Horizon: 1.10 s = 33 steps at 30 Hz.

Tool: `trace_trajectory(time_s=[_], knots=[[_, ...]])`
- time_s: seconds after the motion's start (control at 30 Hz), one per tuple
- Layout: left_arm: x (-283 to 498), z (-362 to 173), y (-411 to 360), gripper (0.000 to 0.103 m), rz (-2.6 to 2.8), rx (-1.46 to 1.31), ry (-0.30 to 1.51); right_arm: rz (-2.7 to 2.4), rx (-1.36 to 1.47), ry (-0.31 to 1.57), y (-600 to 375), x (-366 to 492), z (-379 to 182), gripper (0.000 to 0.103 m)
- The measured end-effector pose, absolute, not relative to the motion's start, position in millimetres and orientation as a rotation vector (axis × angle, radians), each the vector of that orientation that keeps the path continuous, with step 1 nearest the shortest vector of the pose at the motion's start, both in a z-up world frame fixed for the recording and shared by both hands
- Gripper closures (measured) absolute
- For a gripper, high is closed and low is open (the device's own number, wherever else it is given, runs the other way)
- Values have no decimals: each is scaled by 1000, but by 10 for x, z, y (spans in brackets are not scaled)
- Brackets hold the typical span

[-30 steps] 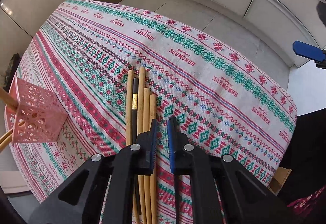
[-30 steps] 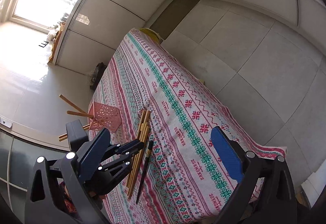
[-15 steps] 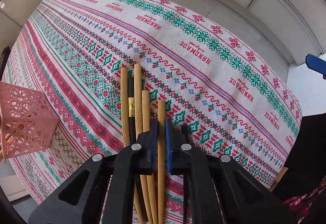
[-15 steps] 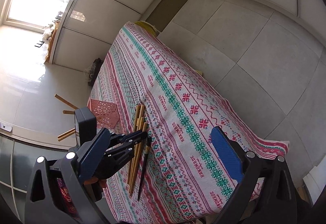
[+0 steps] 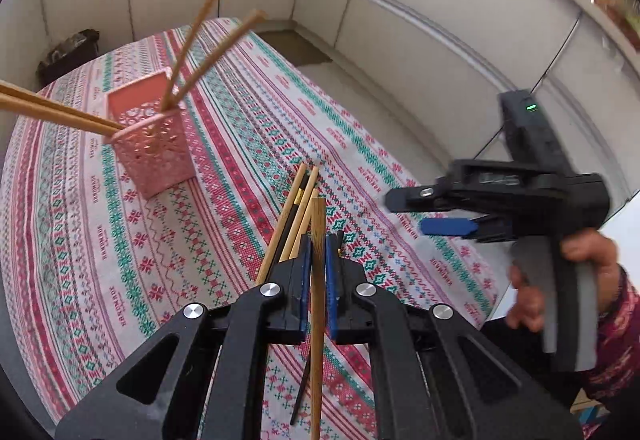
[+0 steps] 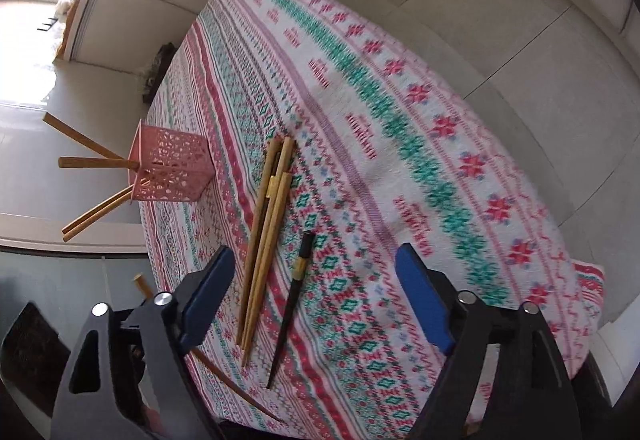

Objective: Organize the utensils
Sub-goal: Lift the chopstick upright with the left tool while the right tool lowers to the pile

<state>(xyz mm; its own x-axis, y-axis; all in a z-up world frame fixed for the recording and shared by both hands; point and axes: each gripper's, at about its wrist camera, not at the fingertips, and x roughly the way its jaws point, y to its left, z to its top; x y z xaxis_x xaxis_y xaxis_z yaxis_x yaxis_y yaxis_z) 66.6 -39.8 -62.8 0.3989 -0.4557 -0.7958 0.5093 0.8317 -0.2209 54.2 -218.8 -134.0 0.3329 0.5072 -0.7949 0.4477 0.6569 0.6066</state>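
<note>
In left view only, left tongs [image 5: 318, 240] clenching chopstick [image 5: 318, 224]; right tongs [image 6: 312, 296] closing, empty.

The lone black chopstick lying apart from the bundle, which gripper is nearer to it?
Right. The right gripper hangs open just above the black chopstick, jaws closing with nothing between them. The left gripper, shut on a bamboo chopstick, is off beside the bundle.

We see the holder [image 6: 172, 168] standing on the tablecloth [image 6: 400, 144], chopsticks [image 6: 266, 240] lying right of it.
</note>
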Motion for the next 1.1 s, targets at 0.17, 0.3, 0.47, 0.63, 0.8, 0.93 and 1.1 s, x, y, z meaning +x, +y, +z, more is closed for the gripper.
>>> trace_trajectory(time_s=[0.17, 0.3, 0.47, 0.63, 0.8, 0.93, 1.1], knots=[[452, -273, -79, 97, -636, -42, 865, 1, 871, 1387, -1839, 939, -1514, 62], [252, -140, 34, 97, -664, -79, 813, -76, 731, 1418, -1658, 1099, -1522, 80], [150, 27, 169, 97, -706, -116, 764, -143, 665, 1419, -1508, 1225, -1508, 81], [54, 158, 300, 97, -712, -141, 728, -179, 619, 1426, -1411, 1312, -1510, 81], [36, 180, 387, 97, -702, -153, 713, -188, 518, 1451, -1303, 1358, -1514, 83], [16, 196, 438, 97, -699, -158, 706, -176, 504, 1492, -1274, 1346, -1526, 88], [6, 211, 456, 97, -696, -162, 702, -210, 628, 1484, -1411, 1341, -1540, 85]])
